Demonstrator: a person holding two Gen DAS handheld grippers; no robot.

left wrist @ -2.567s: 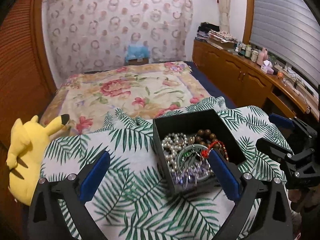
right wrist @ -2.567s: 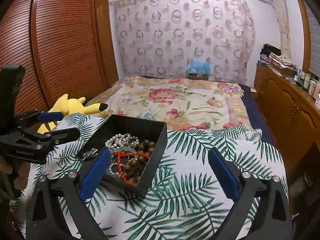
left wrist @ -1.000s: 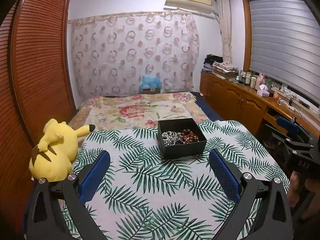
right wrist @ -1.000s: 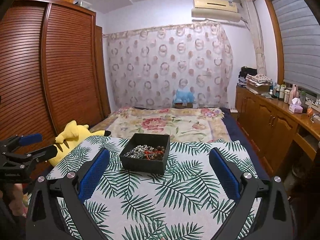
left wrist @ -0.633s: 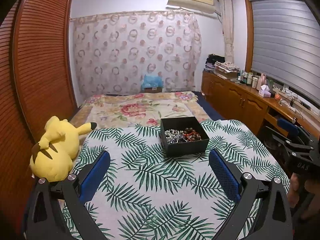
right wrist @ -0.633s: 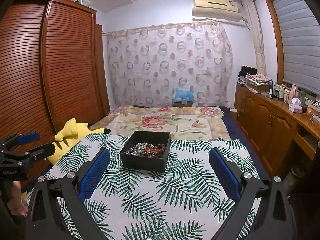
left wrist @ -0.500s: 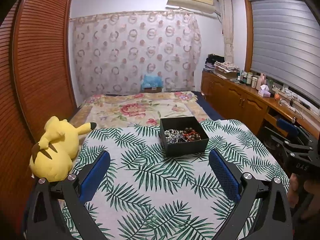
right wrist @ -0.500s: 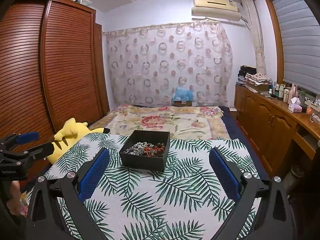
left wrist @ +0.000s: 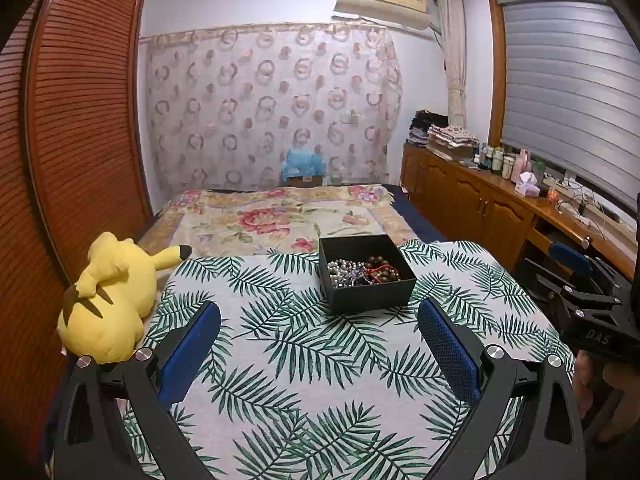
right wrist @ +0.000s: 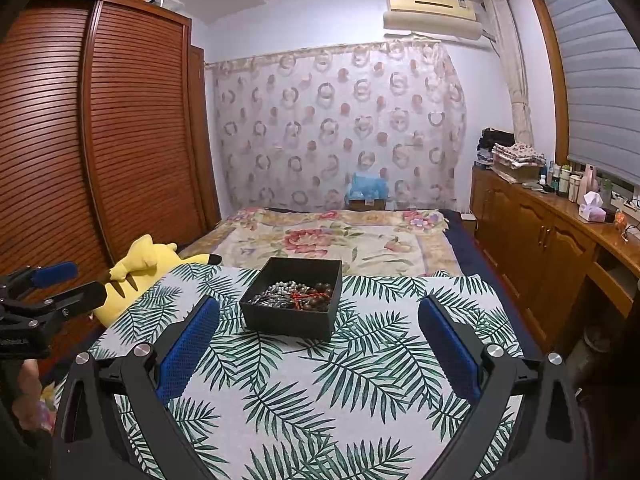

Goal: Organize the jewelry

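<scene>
Nearest to us, our left gripper (left wrist: 318, 340) hangs released, its ribbed blue pads spread wide and holding nothing, above the palm-leaf printed cloth (left wrist: 304, 364). Our right gripper (right wrist: 318, 340) is likewise spread apart and empty, short of the square black cardboard box (right wrist: 294, 300) that is our landmark. Neither tool touches the box; both sit on its near side, well back from it.

The jewelry (left wrist: 362, 272) lies heaped inside the box: pale pearl-like strands toward its left, round dark brown wooden beads toward its right, a thin red cord across them. The pile looks tangled, so we judge that any piece needing to be moved should be pinched at a single loop on top and lifted slowly, while the other gripper steadies a box wall, since the light cardboard may slide on the soft cloth. Smooth beads could slip from the pads, so a bite across the strand seems wiser than along it.

Left of the box lies a yellow plush toy (left wrist: 108, 300), soft and rounded. Beyond the box spreads a floral quilt (right wrist: 340, 240).
</scene>
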